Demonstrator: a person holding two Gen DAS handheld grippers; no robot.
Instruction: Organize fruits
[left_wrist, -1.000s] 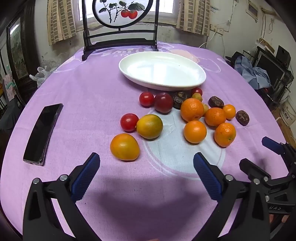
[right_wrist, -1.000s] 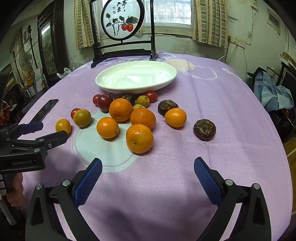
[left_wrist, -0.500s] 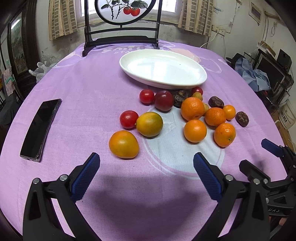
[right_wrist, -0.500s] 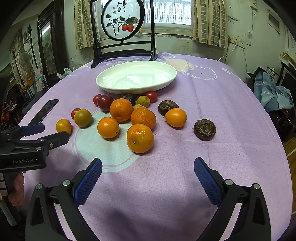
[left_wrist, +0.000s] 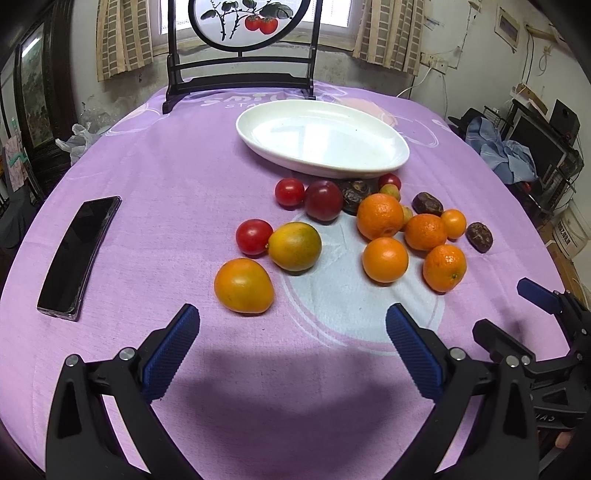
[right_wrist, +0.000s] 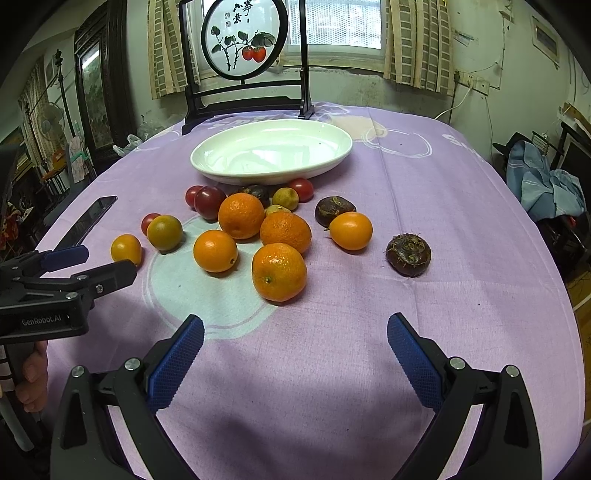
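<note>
Both claws spread wide, holding nothing: left gripper (left_wrist: 291, 332) and right gripper (right_wrist: 295, 341), ribbed blue pads (left_wrist: 171, 350) over the near edge of the purple woven tablecloth (right_wrist: 461, 229). Glossy round fruits (right_wrist: 279, 271) clustered mid-table, just before the smooth white oval plate (left_wrist: 400, 155)

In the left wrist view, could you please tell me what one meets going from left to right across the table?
Phone → orange-yellow fruit → green-orange fruit → dark red plum → nearest mandarin → brown chestnut → right claw.
</note>
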